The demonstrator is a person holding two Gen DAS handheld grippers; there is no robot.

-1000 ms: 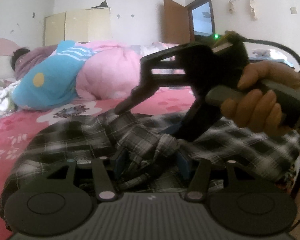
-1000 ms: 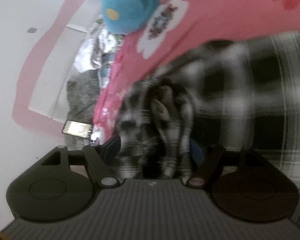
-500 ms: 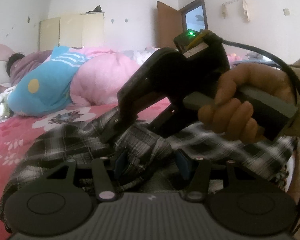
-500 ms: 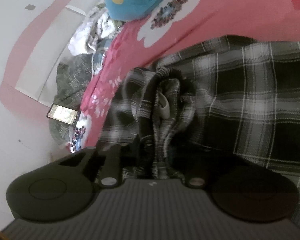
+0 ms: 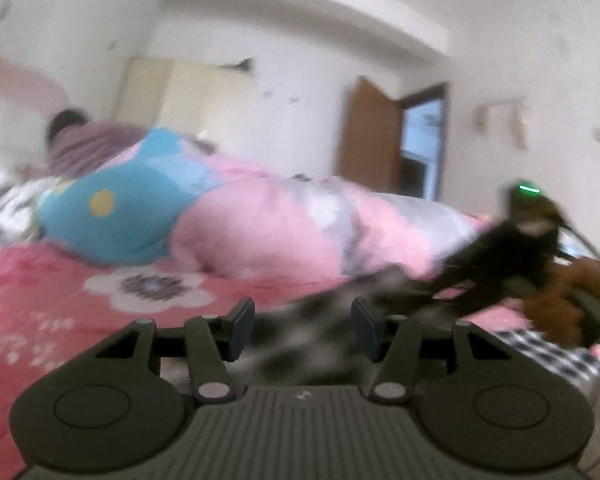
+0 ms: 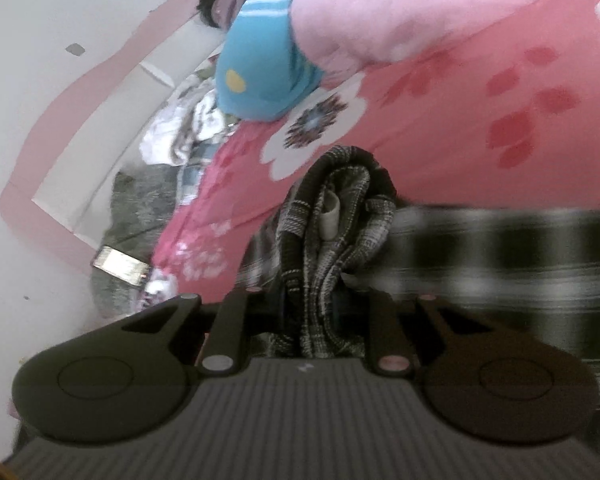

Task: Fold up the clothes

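While I work over the bed:
Surface: pink flower-printed bedsheet
Room: white walls, brown wooden door
Left tongs: spread apart
Right tongs: pinching bunched black-and-white plaid shirt

The black-and-white checked shirt lies on the pink flowered bed, one end bunched into a thick roll, the rest spread out flat and blurry

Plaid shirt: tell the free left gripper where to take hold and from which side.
Probably the flat edge of the plaid shirt away from the bunch clamped in the right gripper, coming in low over the pink bedsheet. The left gripper is open; blur hides the exact hem.
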